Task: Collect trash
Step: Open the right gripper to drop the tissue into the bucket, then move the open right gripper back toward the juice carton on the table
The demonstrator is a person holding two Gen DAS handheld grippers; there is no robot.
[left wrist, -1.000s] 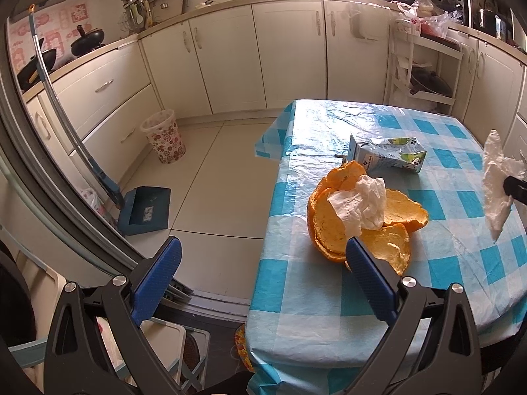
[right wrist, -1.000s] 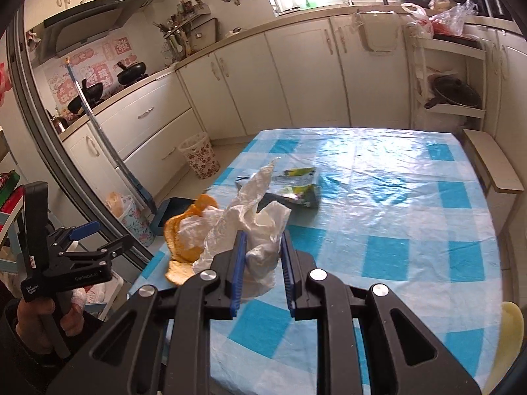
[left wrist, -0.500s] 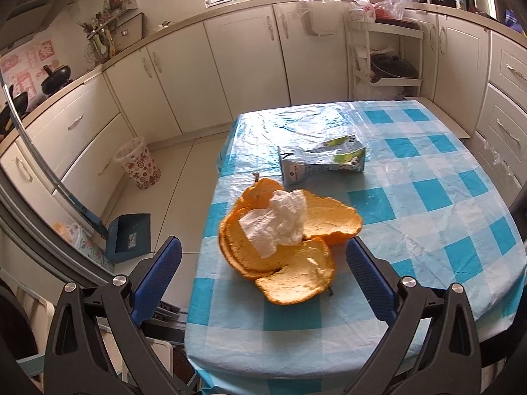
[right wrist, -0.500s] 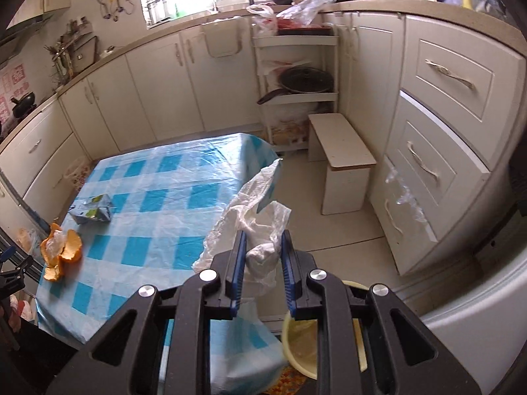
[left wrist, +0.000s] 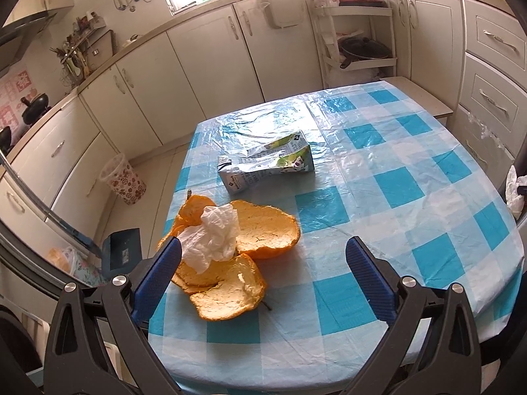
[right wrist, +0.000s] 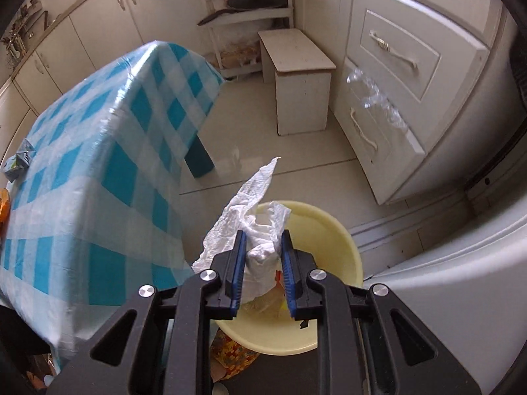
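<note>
My right gripper (right wrist: 262, 242) is shut on a crumpled white tissue (right wrist: 253, 217) and holds it above a yellow basin (right wrist: 316, 230) on the floor beside the table. That tissue also shows at the right edge of the left wrist view (left wrist: 514, 191). My left gripper (left wrist: 263, 256) is open and empty above the near end of the blue checked table (left wrist: 411, 204). Orange peel pieces (left wrist: 260, 230) lie there with a second white tissue (left wrist: 214, 237) on top. A flattened milk carton (left wrist: 266, 168) lies farther back on the table.
A white stool (right wrist: 299, 75) and white drawers (right wrist: 395, 92) stand on the right. Cabinets line the back wall. A floral waste basket (left wrist: 123, 177) and a blue dustpan (left wrist: 120, 250) are on the floor to the table's left.
My right gripper has swung with the tissue from over the table to the right and down, above the yellow basin. My left gripper has turned right, toward the peel and table.
</note>
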